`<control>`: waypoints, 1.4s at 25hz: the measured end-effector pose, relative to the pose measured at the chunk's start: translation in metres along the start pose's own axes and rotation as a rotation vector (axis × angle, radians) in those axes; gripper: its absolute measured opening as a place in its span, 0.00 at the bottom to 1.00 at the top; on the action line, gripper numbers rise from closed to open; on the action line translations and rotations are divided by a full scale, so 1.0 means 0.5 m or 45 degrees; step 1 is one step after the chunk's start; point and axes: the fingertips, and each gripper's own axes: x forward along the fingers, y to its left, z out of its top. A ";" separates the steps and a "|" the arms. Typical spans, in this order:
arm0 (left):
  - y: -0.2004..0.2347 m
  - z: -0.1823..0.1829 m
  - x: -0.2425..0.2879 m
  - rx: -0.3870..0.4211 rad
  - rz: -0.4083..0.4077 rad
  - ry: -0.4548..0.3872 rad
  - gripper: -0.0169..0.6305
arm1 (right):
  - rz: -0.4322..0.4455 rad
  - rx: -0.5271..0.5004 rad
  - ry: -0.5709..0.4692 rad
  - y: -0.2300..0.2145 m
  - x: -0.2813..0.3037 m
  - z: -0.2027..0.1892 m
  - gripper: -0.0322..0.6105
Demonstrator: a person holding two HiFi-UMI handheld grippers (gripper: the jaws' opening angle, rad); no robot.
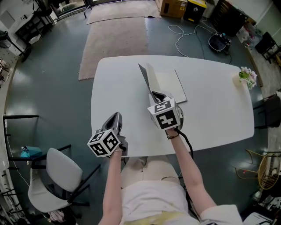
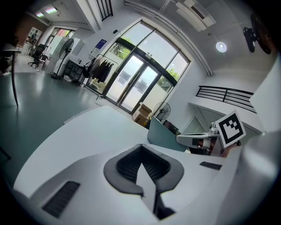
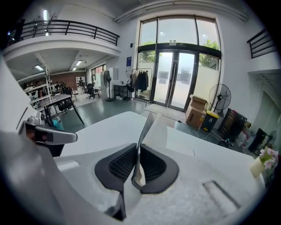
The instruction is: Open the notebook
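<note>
— Notebook [image 1: 171, 85] count on the white rounded bench [image 1: 210, 110]?
— One, mid-bench: pale flat pages, thin grey cover [image 1: 146, 78] raised upright.
— Hand-held grippers?
— Two, each with one marker cube [image 1: 166, 115]. The right hand-held gripper [image 1: 156, 95] pinches the cover's edge between two ribbed dark pads [image 3: 151, 165]; only its own view shows that. The left hand-held gripper [image 1: 117, 115], jaws together on nothing, is over the bench's near edge.

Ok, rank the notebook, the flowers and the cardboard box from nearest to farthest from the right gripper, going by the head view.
1. notebook: its raised cover is pinched between the right gripper's jaws.
2. flowers: at the table's right edge.
3. cardboard box: beyond the table's far side.
</note>
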 end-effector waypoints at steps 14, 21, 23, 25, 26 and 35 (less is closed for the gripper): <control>0.034 -0.009 -0.033 -0.018 0.045 0.000 0.03 | 0.003 -0.145 0.062 0.098 0.074 -0.032 0.10; 0.054 -0.018 -0.048 -0.026 0.060 0.007 0.03 | 0.011 -0.181 0.099 0.137 0.112 -0.055 0.10; 0.058 -0.018 -0.053 -0.029 0.064 0.010 0.03 | 0.015 -0.190 0.112 0.145 0.123 -0.062 0.10; 0.062 -0.018 -0.055 -0.031 0.068 0.010 0.03 | 0.016 -0.194 0.124 0.153 0.135 -0.069 0.10; 0.065 -0.019 -0.057 -0.033 0.069 0.010 0.03 | 0.017 -0.195 0.129 0.157 0.141 -0.073 0.10; 0.087 -0.022 -0.074 -0.043 0.099 0.006 0.03 | 0.019 -0.179 0.166 0.179 0.177 -0.104 0.09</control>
